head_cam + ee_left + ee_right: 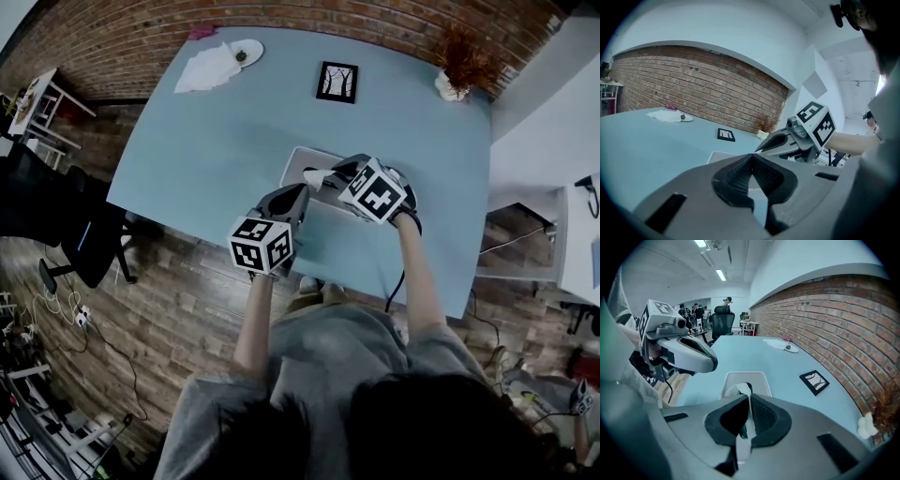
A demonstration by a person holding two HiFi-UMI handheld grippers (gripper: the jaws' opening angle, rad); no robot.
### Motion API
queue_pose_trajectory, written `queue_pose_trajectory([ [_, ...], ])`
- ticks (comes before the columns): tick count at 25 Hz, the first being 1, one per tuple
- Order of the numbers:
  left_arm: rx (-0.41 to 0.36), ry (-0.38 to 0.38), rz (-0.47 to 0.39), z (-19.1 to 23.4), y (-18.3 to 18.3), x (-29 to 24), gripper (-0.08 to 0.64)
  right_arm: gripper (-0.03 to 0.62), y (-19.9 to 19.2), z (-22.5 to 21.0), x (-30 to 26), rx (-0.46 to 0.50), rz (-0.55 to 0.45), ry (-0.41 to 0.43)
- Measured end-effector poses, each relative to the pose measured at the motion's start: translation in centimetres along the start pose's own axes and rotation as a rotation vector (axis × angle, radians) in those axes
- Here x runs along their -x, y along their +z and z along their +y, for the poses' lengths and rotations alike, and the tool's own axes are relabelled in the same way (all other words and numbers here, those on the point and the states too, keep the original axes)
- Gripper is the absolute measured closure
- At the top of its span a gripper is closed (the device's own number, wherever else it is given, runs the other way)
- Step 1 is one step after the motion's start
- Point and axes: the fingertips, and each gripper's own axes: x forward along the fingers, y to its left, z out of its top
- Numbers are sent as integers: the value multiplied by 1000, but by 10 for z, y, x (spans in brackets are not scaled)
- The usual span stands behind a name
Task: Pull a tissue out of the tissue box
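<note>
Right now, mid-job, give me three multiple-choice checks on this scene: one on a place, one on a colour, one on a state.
1. Where is the picture frame?
A. On the table beyond the tissue box, toward the brick wall
B. On top of the tissue box
C. On the floor

2. What colour is the table top?
A. Red
B. Light blue
C. Black

3. What state is the right gripper in?
A. Open above the box
B. Shut on the frame
C. Shut on a tissue

Answers:
1 A: the head view shows the frame on the table, past the box.
2 B: every view shows a pale blue top.
3 C: the right gripper view shows its jaws closed, with white tissue running between them from the box opening.
</note>
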Motion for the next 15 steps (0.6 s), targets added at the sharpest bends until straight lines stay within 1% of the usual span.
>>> queue_pose_trajectory([
  [8, -27, -11, -19, -13, 7, 4, 557, 591, 7, -1, 21, 13, -44, -33],
  [15, -54, -23, -32, -24, 14, 9, 557, 591, 10, 4, 38, 1, -84, -58],
])
